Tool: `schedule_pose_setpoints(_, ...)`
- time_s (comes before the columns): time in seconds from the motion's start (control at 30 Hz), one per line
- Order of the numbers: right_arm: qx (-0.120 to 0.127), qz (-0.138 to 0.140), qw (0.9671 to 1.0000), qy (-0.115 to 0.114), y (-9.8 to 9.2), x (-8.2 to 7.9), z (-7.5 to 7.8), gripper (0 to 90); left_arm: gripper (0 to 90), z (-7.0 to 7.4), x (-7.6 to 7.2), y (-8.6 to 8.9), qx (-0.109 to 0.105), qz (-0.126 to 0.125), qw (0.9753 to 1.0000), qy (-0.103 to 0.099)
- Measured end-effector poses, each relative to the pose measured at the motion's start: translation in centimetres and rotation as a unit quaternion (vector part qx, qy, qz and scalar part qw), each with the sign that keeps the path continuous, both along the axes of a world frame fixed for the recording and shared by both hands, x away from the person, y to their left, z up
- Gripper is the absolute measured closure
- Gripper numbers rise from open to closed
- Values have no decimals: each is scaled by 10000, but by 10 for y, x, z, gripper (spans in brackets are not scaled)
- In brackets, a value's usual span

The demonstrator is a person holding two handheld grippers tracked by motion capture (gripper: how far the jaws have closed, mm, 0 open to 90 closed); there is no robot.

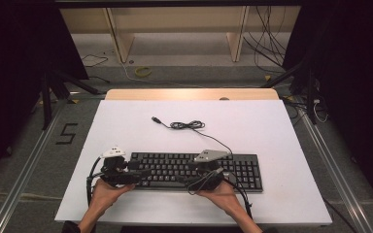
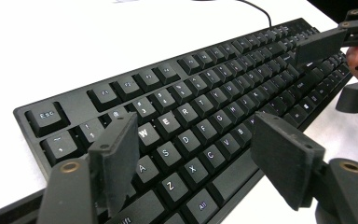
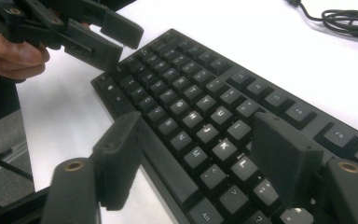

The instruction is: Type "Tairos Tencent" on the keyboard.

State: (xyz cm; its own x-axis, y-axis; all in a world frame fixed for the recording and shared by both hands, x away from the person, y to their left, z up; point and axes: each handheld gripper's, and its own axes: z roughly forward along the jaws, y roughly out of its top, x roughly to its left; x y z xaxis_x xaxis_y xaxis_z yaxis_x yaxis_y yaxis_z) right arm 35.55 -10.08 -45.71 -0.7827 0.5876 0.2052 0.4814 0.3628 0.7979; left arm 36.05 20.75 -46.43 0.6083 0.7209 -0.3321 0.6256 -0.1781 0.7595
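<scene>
A black keyboard (image 1: 243, 170) lies along the front of the white table (image 1: 272, 126). Its cable (image 1: 187, 125) runs back to a loose coil with the USB plug lying free. My left gripper (image 1: 143, 173) is open over the keyboard's left end. In the left gripper view, the left gripper (image 2: 196, 135) has its jaws spread above the letter keys (image 2: 205, 79). My right gripper (image 1: 190, 177) is open over the middle keys, pointing left. In the right gripper view, the right gripper (image 3: 198, 130) straddles the keyboard (image 3: 191, 84) near its front edge, and the left gripper (image 3: 93, 32) is farther off.
The coiled cable (image 3: 349, 18) lies on bare table behind the keyboard. A wooden strip (image 1: 189, 94) borders the table's far edge. Stand legs (image 1: 53, 87) and loose wires (image 1: 267, 43) are on the floor beyond, with wooden shelving (image 1: 175, 29) behind.
</scene>
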Motion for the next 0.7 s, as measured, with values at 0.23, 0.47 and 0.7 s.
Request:
schedule_pose_setpoints(0.23,-29,134,9999,-27,7,-1,1,465,301,2,-4,3,-107,97,9999,-86)
schedule_pose_setpoints(0.47,-135,248,9996,7,14,-1,-2,601,297,3,-8,6,-159,101,9996,-189)
schedule_pose_setpoints(0.7,-209,356,9991,16,21,-3,-5,760,294,3,-12,6,-205,71,9996,-197)
